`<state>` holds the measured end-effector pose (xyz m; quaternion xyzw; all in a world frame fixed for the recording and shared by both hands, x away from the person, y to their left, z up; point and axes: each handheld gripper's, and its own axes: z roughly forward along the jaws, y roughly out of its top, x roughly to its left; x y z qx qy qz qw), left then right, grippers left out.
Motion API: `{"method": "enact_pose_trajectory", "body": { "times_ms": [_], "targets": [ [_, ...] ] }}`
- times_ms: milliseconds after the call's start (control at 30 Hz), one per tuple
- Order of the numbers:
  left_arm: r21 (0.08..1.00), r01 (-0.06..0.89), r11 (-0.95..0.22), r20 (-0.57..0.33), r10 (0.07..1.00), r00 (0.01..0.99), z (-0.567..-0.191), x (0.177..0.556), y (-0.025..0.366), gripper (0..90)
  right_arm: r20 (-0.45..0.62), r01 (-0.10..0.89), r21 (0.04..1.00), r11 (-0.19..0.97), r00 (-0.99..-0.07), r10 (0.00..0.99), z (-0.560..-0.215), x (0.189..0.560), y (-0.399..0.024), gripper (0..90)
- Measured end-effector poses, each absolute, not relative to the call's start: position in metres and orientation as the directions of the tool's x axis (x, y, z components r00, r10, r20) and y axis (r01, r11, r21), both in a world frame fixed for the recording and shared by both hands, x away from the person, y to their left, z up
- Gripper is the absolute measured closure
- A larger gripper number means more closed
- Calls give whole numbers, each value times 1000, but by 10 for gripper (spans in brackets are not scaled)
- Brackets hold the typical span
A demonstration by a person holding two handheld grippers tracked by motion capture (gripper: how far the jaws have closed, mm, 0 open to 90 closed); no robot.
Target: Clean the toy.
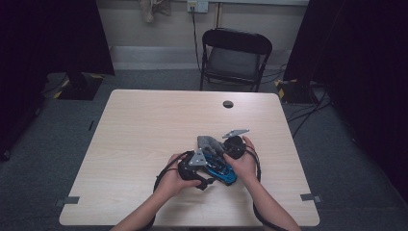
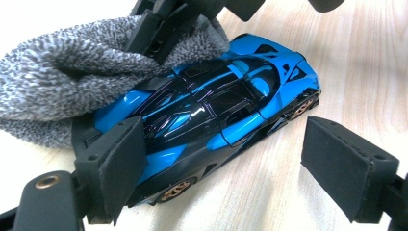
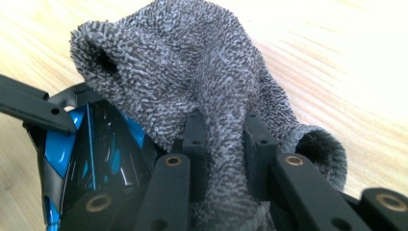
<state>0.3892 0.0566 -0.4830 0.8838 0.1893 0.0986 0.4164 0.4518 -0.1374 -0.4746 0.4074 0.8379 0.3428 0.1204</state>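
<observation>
A blue and black toy car (image 2: 211, 110) is sitting on the pale wooden worktop (image 1: 144, 125), toward its near edge and a little right of the middle, with bronze-coloured wheels resting on the wood. No brand, label or writing is readable on the car or on the cloth.

The left gripper (image 2: 240, 168) is standing open around the car: one black pad is lying against the car's side near a wheel, while the other pad is standing apart from it over bare wood, so nothing is being squeezed. In the high view this left gripper (image 1: 204, 166) is sitting at the car's left, held in the person's left hand (image 1: 175, 175).

The right gripper (image 3: 226, 144) is pinching a grey, nubby terry cloth (image 3: 202, 82) between its two jaws, closed tight on a bunched fold. The cloth is draping over one end of the car, touching its glossy bodywork, and part of it is spilling onto the worktop beside it. In the high view the right hand (image 1: 245, 161) is holding its gripper just beyond the car.

A black folding chair (image 1: 235, 57) is standing beyond the worktop's far edge.
</observation>
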Motion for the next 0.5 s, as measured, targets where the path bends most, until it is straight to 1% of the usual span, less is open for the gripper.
{"method": "enact_pose_trajectory", "body": {
  "times_ms": [267, 500],
  "targets": [
    [774, 251, -581, 17, 416, 909, -483, 389, 57, 155, 108, 616, 675, 406, -627, 771, -473, 458, -132, 753],
    [777, 252, -577, 9, 410, 912, -483, 391, 59, 164, 95, 607, 679, 413, -630, 770, -470, 459, -132, 752]
  ]
}}
